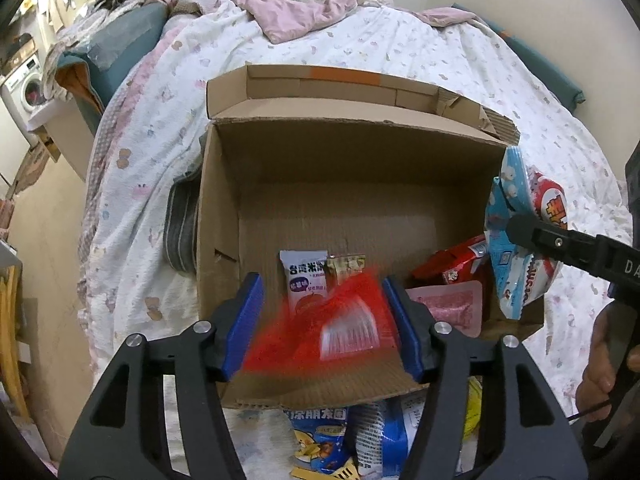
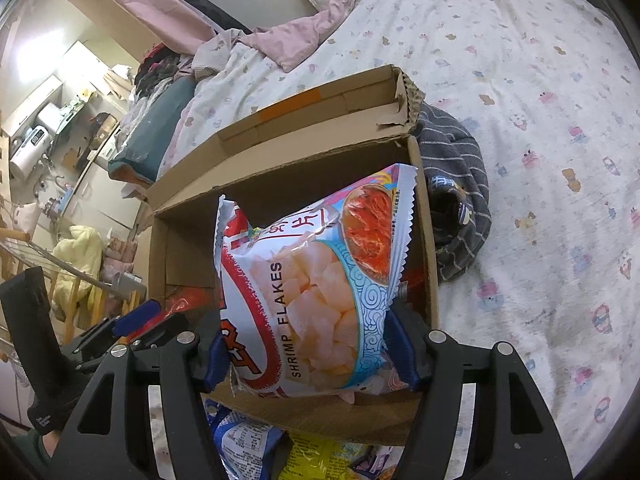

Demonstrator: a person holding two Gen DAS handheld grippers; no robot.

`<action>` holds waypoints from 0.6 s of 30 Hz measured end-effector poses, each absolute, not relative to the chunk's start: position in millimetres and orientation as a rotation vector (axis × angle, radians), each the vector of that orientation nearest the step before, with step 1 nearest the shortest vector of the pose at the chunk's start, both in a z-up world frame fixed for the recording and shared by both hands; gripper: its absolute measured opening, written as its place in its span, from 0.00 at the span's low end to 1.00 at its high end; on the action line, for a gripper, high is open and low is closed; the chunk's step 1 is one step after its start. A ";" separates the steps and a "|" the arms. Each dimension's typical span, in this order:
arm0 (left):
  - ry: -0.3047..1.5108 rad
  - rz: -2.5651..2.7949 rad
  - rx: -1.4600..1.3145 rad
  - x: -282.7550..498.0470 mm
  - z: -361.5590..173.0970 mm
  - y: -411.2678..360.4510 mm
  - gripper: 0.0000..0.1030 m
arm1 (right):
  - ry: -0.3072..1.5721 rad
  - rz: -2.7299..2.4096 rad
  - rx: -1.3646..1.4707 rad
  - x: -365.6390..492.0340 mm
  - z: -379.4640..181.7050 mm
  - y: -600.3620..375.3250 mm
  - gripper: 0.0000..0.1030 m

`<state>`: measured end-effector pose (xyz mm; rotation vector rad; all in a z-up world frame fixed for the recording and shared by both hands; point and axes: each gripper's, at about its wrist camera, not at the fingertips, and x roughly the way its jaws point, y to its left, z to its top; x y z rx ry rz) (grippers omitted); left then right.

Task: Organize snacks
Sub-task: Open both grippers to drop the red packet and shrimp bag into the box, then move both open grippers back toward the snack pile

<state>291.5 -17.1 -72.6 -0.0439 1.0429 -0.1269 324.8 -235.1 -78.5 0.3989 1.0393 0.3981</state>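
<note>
Here, the left tool point(image 1: 322, 328) is gaping wide over the cardboard box point(image 1: 304, 168), a blurred red packet point(image 1: 320, 328) between its fingers; the right tool point(image 2: 308, 354) is clamping a shrimp flakes bag point(image 2: 316, 280) above the box on the patterned bed point(image 2: 540, 120).

"SHRIMP FLAKES" — snack bag point(image 2: 316, 292)

Brown cardboard box point(image 1: 360, 168), red packet point(image 1: 332, 328), blue-white-red shrimp flakes bag point(image 2: 312, 288).

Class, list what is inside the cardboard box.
Inside the cardboard box: a white-purple packet, small tan packet, red packet, pink pack. A blurred red packet hides the floor near the front.
</note>
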 end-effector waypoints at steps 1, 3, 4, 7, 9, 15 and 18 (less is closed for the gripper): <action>1.050 -0.124 -0.050 292.0 -72.6 -16.8 0.69 | 1.038 0.400 0.401 325.2 -78.6 -235.6 0.69; 1.051 -0.112 -0.051 291.5 -71.6 -16.4 0.75 | 1.036 0.402 0.409 325.8 -78.9 -236.6 0.73; 1.043 -0.110 -0.049 290.8 -70.4 -16.9 0.76 | 1.032 0.400 0.413 326.0 -79.1 -237.3 0.77; 1.042 -0.110 -0.034 291.0 -69.7 -18.3 0.76 | 1.016 0.386 0.415 325.1 -78.6 -239.1 0.85; 1.039 -0.114 -0.033 290.5 -69.2 -18.8 0.76 | 1.003 0.368 0.411 324.5 -77.3 -240.5 0.89; 1.028 -0.117 -0.017 288.9 -66.4 -22.0 0.76 | 1.007 0.375 0.415 325.2 -77.9 -241.8 0.89; 1.031 -0.116 -0.016 289.5 -67.1 -21.8 0.76 | 1.007 0.380 0.412 325.5 -78.0 -241.8 0.89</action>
